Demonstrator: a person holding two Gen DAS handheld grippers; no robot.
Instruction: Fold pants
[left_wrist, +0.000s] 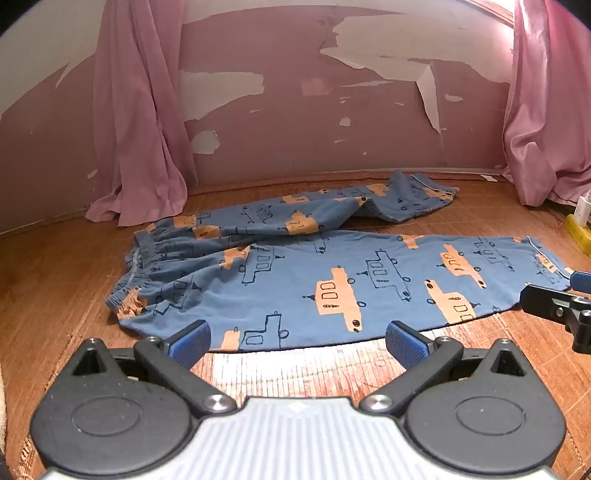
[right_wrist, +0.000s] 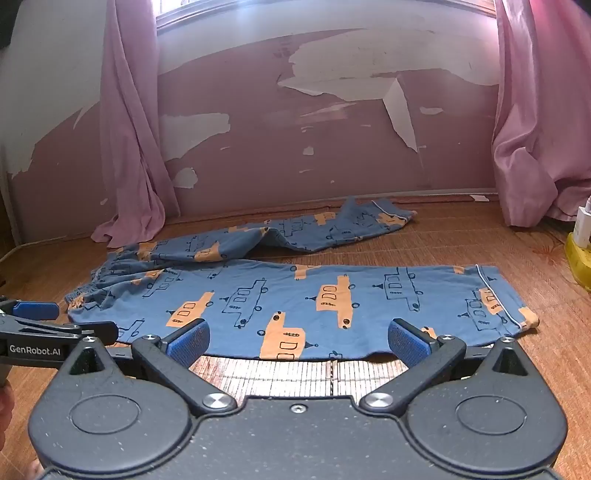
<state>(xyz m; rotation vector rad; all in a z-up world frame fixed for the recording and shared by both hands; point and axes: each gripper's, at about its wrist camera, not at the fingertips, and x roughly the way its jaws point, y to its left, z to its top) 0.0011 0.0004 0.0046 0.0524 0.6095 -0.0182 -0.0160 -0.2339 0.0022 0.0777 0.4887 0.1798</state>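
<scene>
Blue pants (left_wrist: 314, 280) printed with orange and outlined boats lie spread on the wooden floor, waistband at the left, legs running right. The near leg (right_wrist: 332, 299) lies flat. The far leg (right_wrist: 332, 225) is rumpled and angles toward the wall. My left gripper (left_wrist: 297, 341) is open just before the near leg's front edge, close to the waist end. My right gripper (right_wrist: 298, 341) is open at the same front edge, nearer the cuff (right_wrist: 498, 299). Each gripper shows at the edge of the other's view: the right one (left_wrist: 569, 295) and the left one (right_wrist: 44, 321).
A pink wall (left_wrist: 314, 122) with peeling paint stands behind the pants. Pink curtains (left_wrist: 136, 129) hang to the floor at left and right (right_wrist: 535, 129). A yellow object with a white bottle (right_wrist: 580, 251) sits at the far right. Bare bamboo mat floor (right_wrist: 295, 373) lies in front.
</scene>
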